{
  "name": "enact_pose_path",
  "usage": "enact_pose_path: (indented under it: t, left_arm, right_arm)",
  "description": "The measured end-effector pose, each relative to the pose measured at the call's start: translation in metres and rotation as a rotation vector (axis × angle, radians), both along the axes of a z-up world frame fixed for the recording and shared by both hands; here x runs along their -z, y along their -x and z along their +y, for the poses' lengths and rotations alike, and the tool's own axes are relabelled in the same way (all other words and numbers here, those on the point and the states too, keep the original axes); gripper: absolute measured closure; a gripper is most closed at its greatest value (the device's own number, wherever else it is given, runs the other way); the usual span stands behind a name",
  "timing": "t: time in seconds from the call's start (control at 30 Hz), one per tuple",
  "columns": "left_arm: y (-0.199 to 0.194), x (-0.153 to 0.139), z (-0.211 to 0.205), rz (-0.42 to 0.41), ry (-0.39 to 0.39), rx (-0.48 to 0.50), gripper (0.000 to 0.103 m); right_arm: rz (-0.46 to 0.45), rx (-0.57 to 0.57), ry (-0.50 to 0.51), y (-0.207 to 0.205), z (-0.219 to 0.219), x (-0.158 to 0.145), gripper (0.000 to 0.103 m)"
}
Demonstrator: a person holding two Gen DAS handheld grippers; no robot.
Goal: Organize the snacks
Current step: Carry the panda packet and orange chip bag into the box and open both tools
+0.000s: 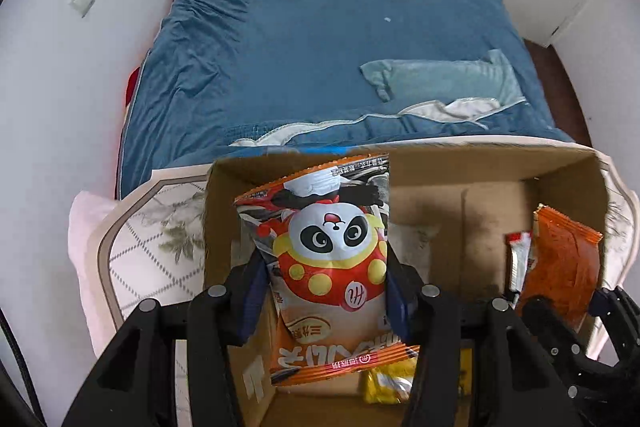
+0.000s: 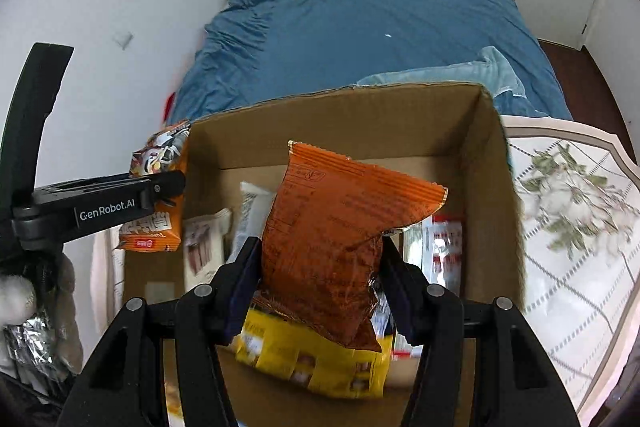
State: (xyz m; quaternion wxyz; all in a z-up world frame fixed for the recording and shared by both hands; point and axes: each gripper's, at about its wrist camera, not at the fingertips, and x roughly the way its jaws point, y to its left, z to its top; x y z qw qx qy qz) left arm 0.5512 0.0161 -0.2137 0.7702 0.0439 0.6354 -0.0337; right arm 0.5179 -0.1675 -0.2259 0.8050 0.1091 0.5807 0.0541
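Left gripper: jaws are closing on the panda snack bag, which is standing upright between them, pinched at its lower middle; the bag's top is reaching toward 12 o'clock, its sealed bottom edge hanging below the jaws. The bag is hovering over the left end of the cardboard box.

Right gripper: jaws are gripping the orange snack bag across its lower half; the bag is tilting slightly, its crimped top pointing to between 12 and 1 o'clock. It is hanging inside the box opening, above the box's contents.

Cardboard box, right wrist view: open-topped, holding a yellow packet directly beneath the orange snack bag at 6 o'clock, white packets at 9 to 10 o'clock of it, and a red-and-white packet at 3 o'clock.

Cross-views: the left gripper and its panda snack bag are showing at 9 o'clock in the right wrist view, at the box's left wall; the orange snack bag is showing at 3 o'clock in the left wrist view.

Surroundings: the box is sitting on a patterned tray at the near edge of a bed with a blue cover.
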Motion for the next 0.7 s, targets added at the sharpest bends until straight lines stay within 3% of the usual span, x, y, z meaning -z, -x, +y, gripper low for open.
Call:
enact_pose_path:
  t: [0.27,0.37,0.4,0.43,0.53,0.67,0.7]
  left_arm:
    - [-0.022,0.033,0.001,0.050,-0.031,0.005,0.054]
    - [-0.025,0.046,0.002,0.086,-0.028,-0.007,0.051]
    - [-0.026,0.049,0.003,0.092,-0.021,-0.010,0.047]
    - [-0.027,0.051,0.003,0.094,-0.015,-0.014,0.041]
    - [-0.026,0.050,0.004,0.086,0.011,-0.011,0.025]
    - [-0.022,0.044,0.003,0.066,0.014,-0.012,0.017]
    - [-0.022,0.042,0.002,0.062,0.018,-0.010,0.007]
  right_arm:
    - [0.033,0.007,0.033,-0.031,0.001,0.034,0.042]
    - [0.114,-0.011,0.081,-0.041,0.002,0.053,0.033]
    - [0.131,-0.015,0.092,-0.043,0.002,0.057,0.011]
    - [0.142,-0.023,0.100,-0.044,0.003,0.061,0.004]
    - [0.153,-0.030,0.105,-0.044,0.004,0.065,0.005]
    - [0.158,-0.014,0.108,-0.044,0.000,0.065,0.005]
    - [0.159,-0.010,0.108,-0.044,-0.001,0.065,0.004]
